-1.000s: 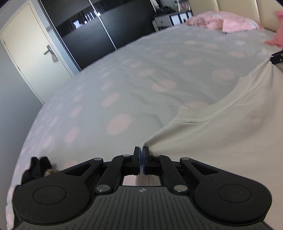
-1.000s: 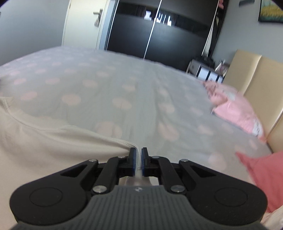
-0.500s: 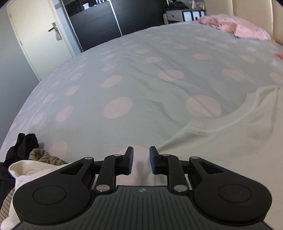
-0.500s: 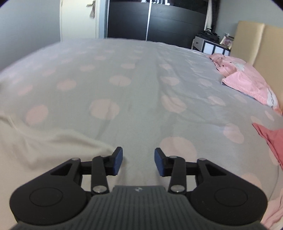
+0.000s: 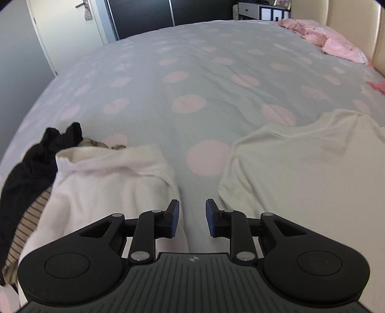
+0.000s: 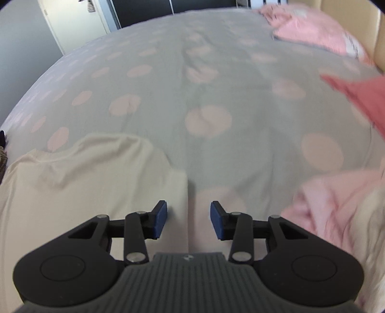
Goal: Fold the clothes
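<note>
**Both tongs spread wide and empty above the bed**

We see the left gripper (image 5: pixel 190 218) with its blue-padded fingers (image 5: pixel 173 216) parted wide, nothing between them; a strip of bare dotted bedspread (image 5: pixel 192 72) shows in the gap. Just to its right lies the cream T-shirt (image 5: pixel 300 173), flat on the bed with its neckline toward the far side. Just to its left a white garment (image 5: pixel 108 183) lies rumpled, touching a striped piece (image 5: pixel 26 226) and a black one (image 5: pixel 31 163) beyond it.

The right gripper (image 6: pixel 188 222) is likewise spread wide and holds nothing. The cream T-shirt (image 6: pixel 84 187) lies to its left, the shirt's right edge reaching under the left finger. To the right we see a pink garment (image 6: pixel 336 207), blurred, and farther off a red cloth (image 6: pixel 361 94). A pink pillow (image 6: pixel 312 31) rests near the beige headboard (image 5: pixel 349 21).
</note>
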`<state>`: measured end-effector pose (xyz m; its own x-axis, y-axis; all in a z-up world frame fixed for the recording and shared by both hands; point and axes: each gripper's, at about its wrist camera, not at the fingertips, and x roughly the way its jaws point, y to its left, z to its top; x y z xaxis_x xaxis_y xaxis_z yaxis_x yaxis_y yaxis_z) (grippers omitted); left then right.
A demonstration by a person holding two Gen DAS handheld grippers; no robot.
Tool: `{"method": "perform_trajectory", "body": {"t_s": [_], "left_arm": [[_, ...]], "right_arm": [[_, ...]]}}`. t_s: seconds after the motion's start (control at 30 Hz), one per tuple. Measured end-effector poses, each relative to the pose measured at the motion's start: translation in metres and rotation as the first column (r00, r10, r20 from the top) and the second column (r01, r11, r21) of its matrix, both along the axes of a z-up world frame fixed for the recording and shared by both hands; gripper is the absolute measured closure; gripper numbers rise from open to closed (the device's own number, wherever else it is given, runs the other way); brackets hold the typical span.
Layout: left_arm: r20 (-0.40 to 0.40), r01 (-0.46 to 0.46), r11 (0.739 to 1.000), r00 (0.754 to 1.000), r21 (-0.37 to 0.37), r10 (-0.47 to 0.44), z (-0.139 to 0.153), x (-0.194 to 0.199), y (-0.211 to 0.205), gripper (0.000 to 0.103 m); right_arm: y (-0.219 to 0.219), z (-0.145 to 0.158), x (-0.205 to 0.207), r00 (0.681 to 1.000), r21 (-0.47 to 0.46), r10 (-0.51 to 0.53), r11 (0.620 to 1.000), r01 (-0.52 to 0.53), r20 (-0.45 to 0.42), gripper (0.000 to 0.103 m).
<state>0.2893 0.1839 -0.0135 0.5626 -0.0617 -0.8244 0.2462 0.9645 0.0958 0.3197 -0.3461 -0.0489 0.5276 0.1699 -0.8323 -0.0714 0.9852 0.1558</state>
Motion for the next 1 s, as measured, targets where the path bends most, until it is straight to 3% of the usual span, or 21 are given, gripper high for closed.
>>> {"method": "perform_trajectory", "body": {"t_s": [0.03,0.07,0.1,0.13,0.17,0.3,0.4,0.5,0.6,0.63,0.7,0.73,0.87,1.0], "left_arm": [[-0.015,0.014,1.0,1.0,-0.021,-0.014,0.002,-0.004,0.002,0.073],[-0.033,0.025,0.999,0.999,-0.044,-0.026,0.003,-0.008,0.003,0.063],[-0.055,0.029,0.997,0.998,-0.068,-0.033,0.002,-0.011,0.004,0.058],[-0.066,0.031,0.996,0.997,-0.08,-0.037,0.001,-0.014,0.003,0.058],[-0.078,0.039,0.996,0.996,-0.08,-0.045,-0.001,-0.017,0.002,0.058],[-0.085,0.122,0.992,0.989,0.011,-0.121,-0.011,-0.029,-0.016,0.058],[-0.092,0.124,0.992,0.988,0.013,-0.122,-0.018,-0.03,-0.022,0.056],[-0.127,0.117,0.993,0.986,0.028,-0.112,-0.029,-0.027,-0.028,0.053],[-0.164,0.113,0.992,0.981,0.053,-0.103,-0.04,-0.024,-0.035,0.054],[-0.175,0.11,0.992,0.98,0.054,-0.099,-0.043,-0.023,-0.037,0.058],[-0.187,0.096,0.995,0.978,0.021,-0.09,-0.041,-0.02,-0.035,0.089],[-0.176,0.091,0.996,0.981,0.021,-0.086,-0.036,-0.02,-0.035,0.094],[-0.131,0.022,0.998,0.991,0.051,-0.015,-0.011,-0.015,-0.023,0.097],[-0.056,-0.1,0.993,0.993,0.063,0.104,0.018,-0.011,0.01,0.097]], "right_arm": [[0.001,-0.001,-0.002,1.0,0.001,0.001,1.0,-0.001,-0.014,0.06],[0.002,-0.003,-0.004,1.0,0.002,0.001,1.0,-0.001,-0.029,0.064],[0.002,-0.004,-0.007,0.999,0.003,0.002,1.0,-0.002,-0.043,0.072],[0.003,-0.005,-0.009,0.998,0.004,0.003,1.0,-0.003,-0.058,0.098],[0.004,-0.007,-0.011,0.997,0.005,0.004,1.0,-0.003,-0.072,0.101],[0.008,0.013,-0.014,0.999,-0.037,-0.031,0.999,0.029,-0.03,0.101],[0.014,0.029,-0.011,0.999,-0.143,-0.051,0.988,0.053,0.019,0.101],[0.029,0.023,-0.008,1.0,-0.303,-0.009,0.953,0.011,0.007,0.1],[0.029,0.01,-0.006,0.999,-0.289,-0.005,0.957,-0.01,-0.051,0.099],[0.028,0.009,-0.005,0.998,-0.291,-0.007,0.957,-0.009,-0.055,0.097],[0.021,0.013,-0.002,0.998,-0.278,-0.041,0.96,0.026,-0.048,0.089],[0.018,0.014,-0.001,0.997,-0.27,-0.058,0.962,0.045,-0.043,0.082],[0.001,0.024,0.002,0.989,-0.222,-0.147,0.965,0.14,-0.017,0.067],[-0.006,0.022,-0.003,0.986,-0.265,-0.167,0.951,0.158,-0.011,0.065]]}}
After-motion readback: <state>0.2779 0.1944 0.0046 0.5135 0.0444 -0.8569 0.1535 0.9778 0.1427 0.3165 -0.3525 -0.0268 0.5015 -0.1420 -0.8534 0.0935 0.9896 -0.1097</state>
